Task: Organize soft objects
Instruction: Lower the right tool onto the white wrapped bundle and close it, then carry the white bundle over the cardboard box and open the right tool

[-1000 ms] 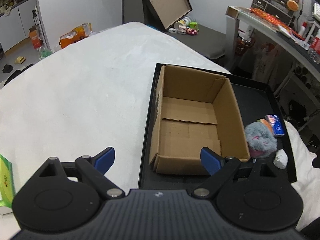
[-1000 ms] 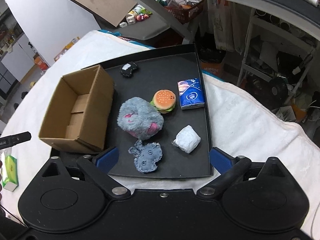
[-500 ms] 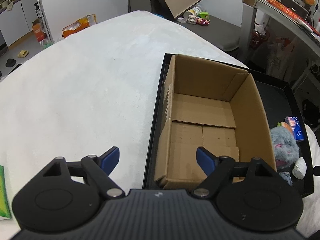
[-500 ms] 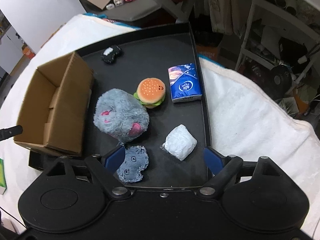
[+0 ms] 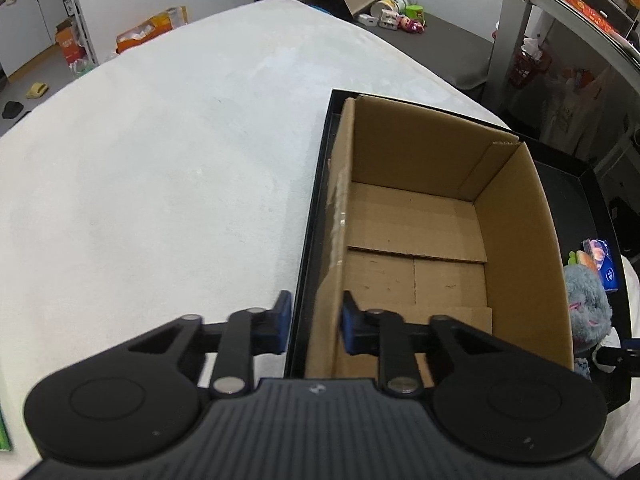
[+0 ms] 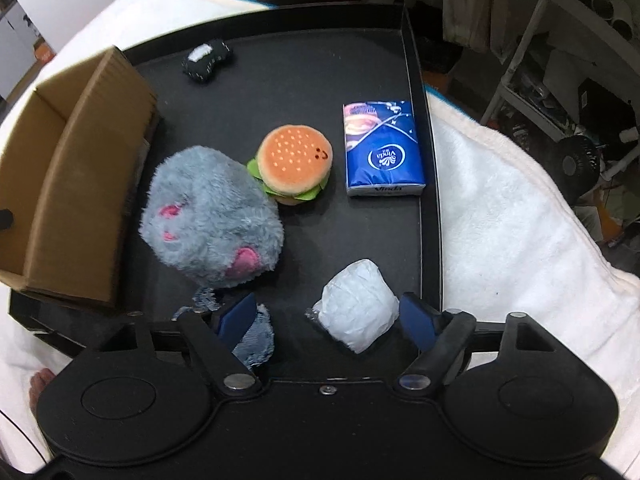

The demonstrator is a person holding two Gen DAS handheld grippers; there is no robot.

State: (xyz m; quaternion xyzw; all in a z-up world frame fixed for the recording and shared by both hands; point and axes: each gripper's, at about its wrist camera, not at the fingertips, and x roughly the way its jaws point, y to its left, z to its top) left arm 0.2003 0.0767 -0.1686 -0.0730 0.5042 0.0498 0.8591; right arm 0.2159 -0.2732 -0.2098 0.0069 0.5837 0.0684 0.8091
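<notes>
1. Your left gripper (image 5: 313, 322): fingers pinching the open brown cardboard box (image 5: 436, 240) wall at 6 o'clock; the thin wall may buckle.
2. Your right gripper (image 6: 327, 318): fingers spread around the white crinkly wrapped bundle (image 6: 356, 306), on the black tray (image 6: 416, 80) at 6 o'clock; the left finger may snag the blue denim patch (image 6: 258, 336).

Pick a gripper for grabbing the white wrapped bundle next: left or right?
Right. The right gripper is open with the white wrapped bundle sitting between its fingers. The left gripper straddles the near-left wall of the cardboard box, across the box from the toys.
</notes>
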